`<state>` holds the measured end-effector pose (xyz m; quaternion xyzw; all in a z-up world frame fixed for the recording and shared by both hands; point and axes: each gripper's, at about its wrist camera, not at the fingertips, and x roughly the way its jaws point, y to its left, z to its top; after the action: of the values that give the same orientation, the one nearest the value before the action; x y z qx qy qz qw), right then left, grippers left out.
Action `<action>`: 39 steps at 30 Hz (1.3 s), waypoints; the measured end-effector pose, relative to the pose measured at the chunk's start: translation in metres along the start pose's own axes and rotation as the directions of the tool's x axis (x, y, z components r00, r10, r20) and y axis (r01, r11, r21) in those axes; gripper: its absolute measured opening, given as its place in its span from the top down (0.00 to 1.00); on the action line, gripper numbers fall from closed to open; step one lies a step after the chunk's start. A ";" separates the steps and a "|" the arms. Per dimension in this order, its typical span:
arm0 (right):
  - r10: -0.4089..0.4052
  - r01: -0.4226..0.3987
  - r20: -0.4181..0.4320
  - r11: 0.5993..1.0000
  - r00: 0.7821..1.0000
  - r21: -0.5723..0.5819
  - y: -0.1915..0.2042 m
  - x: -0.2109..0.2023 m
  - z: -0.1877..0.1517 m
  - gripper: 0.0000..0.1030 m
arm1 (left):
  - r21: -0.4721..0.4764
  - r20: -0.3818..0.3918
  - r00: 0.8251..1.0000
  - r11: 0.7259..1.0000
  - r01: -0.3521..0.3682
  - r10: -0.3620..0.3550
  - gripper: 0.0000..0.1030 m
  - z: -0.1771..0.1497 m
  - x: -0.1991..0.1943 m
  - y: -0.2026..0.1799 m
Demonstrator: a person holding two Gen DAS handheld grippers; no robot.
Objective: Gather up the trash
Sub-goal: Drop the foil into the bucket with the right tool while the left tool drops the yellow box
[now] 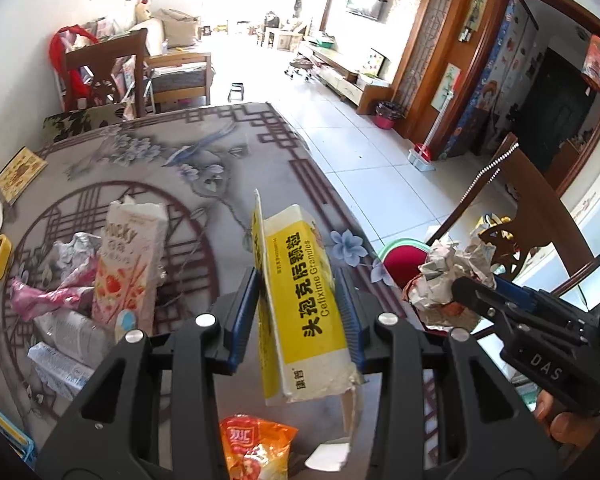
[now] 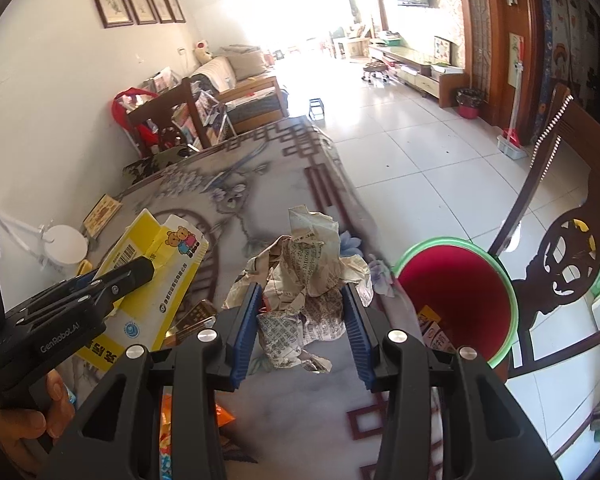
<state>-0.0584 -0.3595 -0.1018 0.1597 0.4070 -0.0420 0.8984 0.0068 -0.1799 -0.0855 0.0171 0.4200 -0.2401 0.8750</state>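
Note:
My left gripper (image 1: 298,280) is shut on a flattened yellow and white medicine box (image 1: 300,300), lifted above the patterned table (image 1: 172,160). From the right wrist view the same yellow box (image 2: 152,276) shows at the left, with the left gripper (image 2: 140,270) clamped on it. My right gripper (image 2: 302,292) is shut on a crumpled newspaper ball (image 2: 308,276); that newspaper ball (image 1: 456,276) also appears at the right in the left wrist view. A red bin with a green rim (image 2: 456,300) stands on the floor beside the table's right edge, just right of the newspaper.
On the table lie a Pocky box (image 1: 128,264), pink and silver wrappers (image 1: 56,284), leaflets (image 1: 64,344) and an orange snack bag (image 1: 256,448). A wooden chair (image 2: 560,256) stands behind the bin. A white round device (image 2: 66,248) sits by the wall.

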 end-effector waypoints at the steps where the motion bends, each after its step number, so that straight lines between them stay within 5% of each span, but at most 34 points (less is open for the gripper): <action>1: -0.005 0.005 -0.001 1.000 1.000 0.008 -0.004 0.001 0.001 0.61 | 0.004 -0.002 1.000 1.000 0.002 -0.002 0.63 0.001 0.002 -0.002; 24: -0.200 0.228 -0.135 0.945 0.970 0.237 -0.161 0.043 -0.005 0.59 | 0.114 -0.098 0.993 0.990 0.083 -0.072 0.62 0.021 0.068 -0.067; 29: -0.213 0.241 -0.129 0.932 0.969 0.271 -0.181 0.044 -0.004 0.39 | 0.152 -0.115 0.987 0.980 0.129 -0.112 0.62 0.026 0.084 -0.092; 39: -0.252 0.284 -0.137 0.901 0.958 0.328 -0.208 0.027 -0.012 0.37 | 0.243 -0.181 0.958 0.933 0.264 -0.224 0.62 0.030 0.134 -0.166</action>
<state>-0.0918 -0.5507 -0.1821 0.2582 0.4520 -0.2285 0.8227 0.0278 -0.3878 -0.1367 0.0994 0.4479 -0.3989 0.7940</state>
